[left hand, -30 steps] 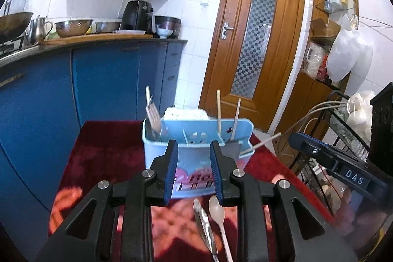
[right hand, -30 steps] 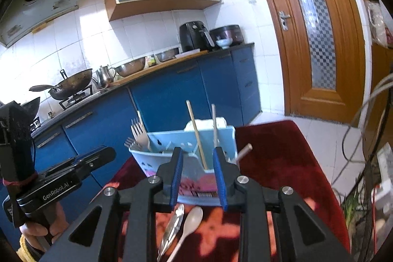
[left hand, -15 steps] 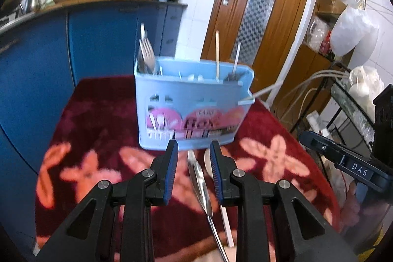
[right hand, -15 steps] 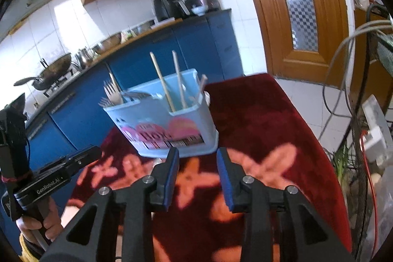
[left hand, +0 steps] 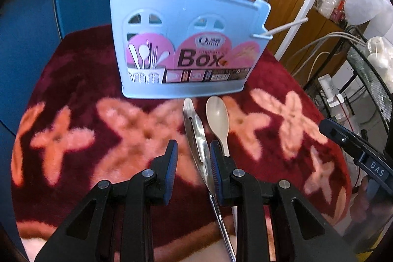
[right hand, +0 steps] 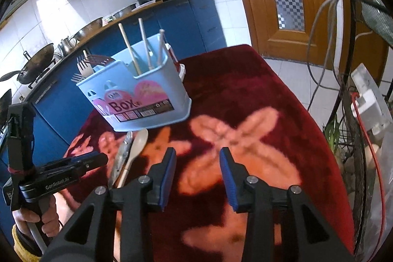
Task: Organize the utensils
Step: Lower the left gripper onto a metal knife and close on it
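Knife [left hand: 196, 136], spoon [left hand: 217, 119] beside box [left hand: 181, 41]; left tool [left hand: 192, 163] open above knife.

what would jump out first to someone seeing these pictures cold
The pale blue utensil box standing on the dark red flowered cloth, with forks and sticks poking out. In front of it, a metal utensil and a beige spoon lie side by side, near the open left gripper.

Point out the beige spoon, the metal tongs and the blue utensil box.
beige spoon [left hand: 216, 114], left wrist view, on its bowl.
metal tongs [left hand: 194, 129], left wrist view, on the upper blade.
blue utensil box [right hand: 137, 100], right wrist view, on its labelled front wall.
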Motion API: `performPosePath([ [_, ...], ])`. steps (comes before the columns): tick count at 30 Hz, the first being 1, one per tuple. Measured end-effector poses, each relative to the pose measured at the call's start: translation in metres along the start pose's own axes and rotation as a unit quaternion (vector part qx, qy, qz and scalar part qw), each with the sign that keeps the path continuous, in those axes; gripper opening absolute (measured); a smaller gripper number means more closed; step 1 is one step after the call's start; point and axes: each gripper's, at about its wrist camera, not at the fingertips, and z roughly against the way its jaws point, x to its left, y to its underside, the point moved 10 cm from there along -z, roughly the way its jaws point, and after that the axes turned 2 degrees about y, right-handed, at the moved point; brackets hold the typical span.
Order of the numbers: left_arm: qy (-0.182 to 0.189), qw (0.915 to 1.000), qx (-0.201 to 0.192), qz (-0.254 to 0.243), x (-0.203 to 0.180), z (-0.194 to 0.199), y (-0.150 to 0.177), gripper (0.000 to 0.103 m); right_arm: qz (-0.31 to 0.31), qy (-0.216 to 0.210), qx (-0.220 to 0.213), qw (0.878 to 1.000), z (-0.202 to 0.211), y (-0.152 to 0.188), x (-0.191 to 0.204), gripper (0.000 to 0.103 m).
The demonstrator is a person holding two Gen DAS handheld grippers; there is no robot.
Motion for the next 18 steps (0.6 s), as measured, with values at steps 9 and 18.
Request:
performPosePath([
  [9,0.009,0.9991,0.04,0.013,-0.001,-0.026,0.008,0.026,-0.014,-0.008,0.012,1.0,-0.007,0.01,-0.01,0.041],
  [18,0.034,0.9979,0.051,0.021,-0.006,-0.035,0.009,0.014,-0.023,-0.009,0.02,1.0,-0.012,0.014,-0.015,0.041],
])
